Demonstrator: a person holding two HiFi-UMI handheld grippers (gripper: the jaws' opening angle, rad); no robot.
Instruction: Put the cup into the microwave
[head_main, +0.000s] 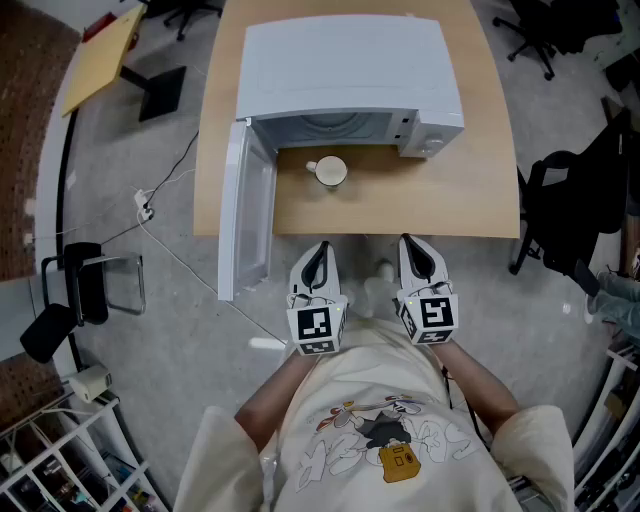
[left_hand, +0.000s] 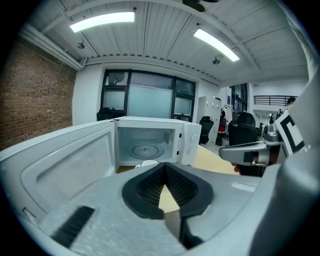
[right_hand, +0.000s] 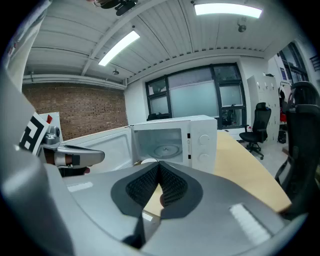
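**White cup not in the microwave yet**

White cup (head_main: 331, 171) is sitting on the wooden surface (head_main: 480, 195), right in front of the microwave (head_main: 350, 70) opening, roughly mid-way between the left and right edges. The microwave sits at the far edge of the surface. Its door (head_main: 245, 215) is swung wide open to the left and sticks out past the near edge, so I'd say that part is sorted.

Everything else is still to do. The left tool (head_main: 320, 247) and right tool (head_main: 408, 241) hang side by side off the near edge, over the floor, well apart from the cup. Both have their jaws pressed fully together with nothing between them, as each tool's own view shows.

So what's left, as I read it: open one tool, reach in over the near edge, grab the cup, and set it inside the cavity. Basically the starting line.
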